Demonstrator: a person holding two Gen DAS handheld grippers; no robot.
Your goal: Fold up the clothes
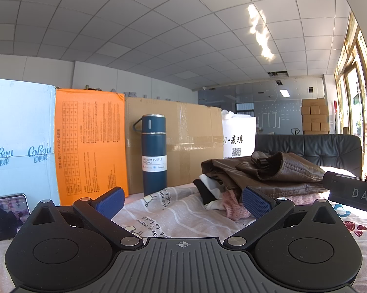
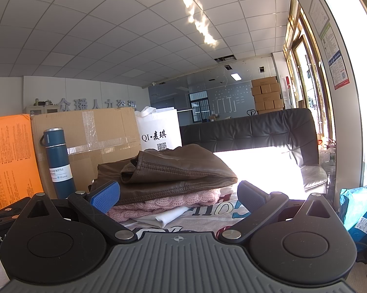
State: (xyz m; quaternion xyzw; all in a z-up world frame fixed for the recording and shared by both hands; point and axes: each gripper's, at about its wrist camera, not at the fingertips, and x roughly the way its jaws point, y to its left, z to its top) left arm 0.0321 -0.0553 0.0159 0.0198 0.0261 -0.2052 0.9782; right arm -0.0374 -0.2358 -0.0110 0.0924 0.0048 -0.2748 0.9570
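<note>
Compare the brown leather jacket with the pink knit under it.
The brown leather jacket is smooth, dark and stitched along its seams; the pink knit is pale, fuzzy and cable-textured. The jacket lies on top of the pile; the knit is pressed beneath it, only its edge showing. Both lie folded in one stack on the printed sheet.

Bright daylight from gold-framed windows (image 2: 303, 56) at right; blown-out white glare over the printed bedsheet (image 2: 256, 161) far edge. Glare streak on white tiled ceiling (image 1: 260, 33). Strong fisheye bending, dark corners. Sharp focus.
</note>
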